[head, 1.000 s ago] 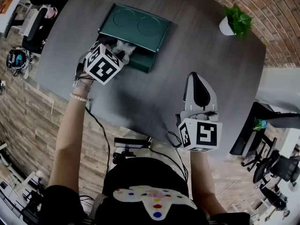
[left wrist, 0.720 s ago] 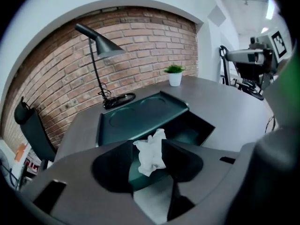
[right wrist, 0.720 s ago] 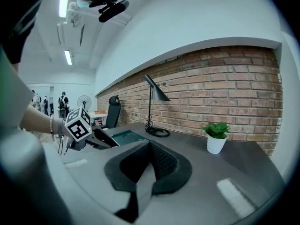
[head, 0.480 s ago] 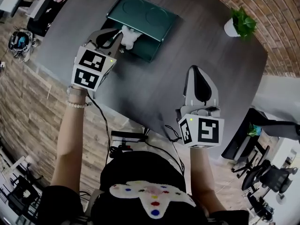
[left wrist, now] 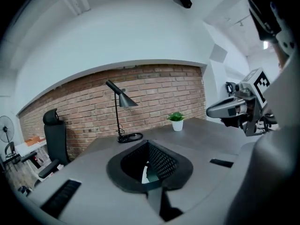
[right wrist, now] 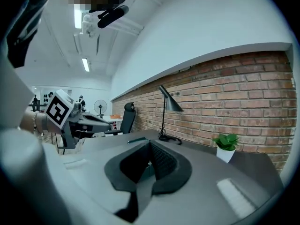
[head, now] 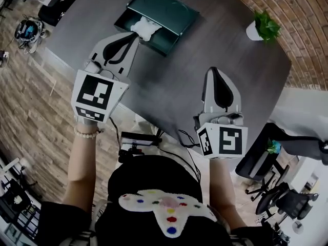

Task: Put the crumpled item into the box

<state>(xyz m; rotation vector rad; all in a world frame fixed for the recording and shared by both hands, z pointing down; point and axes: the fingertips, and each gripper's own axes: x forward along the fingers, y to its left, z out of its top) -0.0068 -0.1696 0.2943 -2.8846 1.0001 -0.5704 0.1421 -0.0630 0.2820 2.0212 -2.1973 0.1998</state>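
Note:
The green box (head: 164,14) stands at the far side of the dark table (head: 174,81). The white crumpled item (head: 145,28) lies in its open front part. My left gripper (head: 134,36) hangs above the table just short of the box, apart from the item. Its jaws have just closed and nothing is between them; they also meet empty in the left gripper view (left wrist: 149,167). My right gripper (head: 218,72) hovers over the table's near right part, shut and empty, as its own view (right wrist: 150,165) shows.
A potted plant (head: 262,24) stands at the table's far right corner, and a black desk lamp (left wrist: 120,108) rises at the back before a brick wall. An office chair (left wrist: 53,134) is off the left side. The near table edge runs under both grippers.
The left gripper let go of the crumpled item in the box, lifted and drew back toward me, and its jaws shut. The right gripper shifted slightly.

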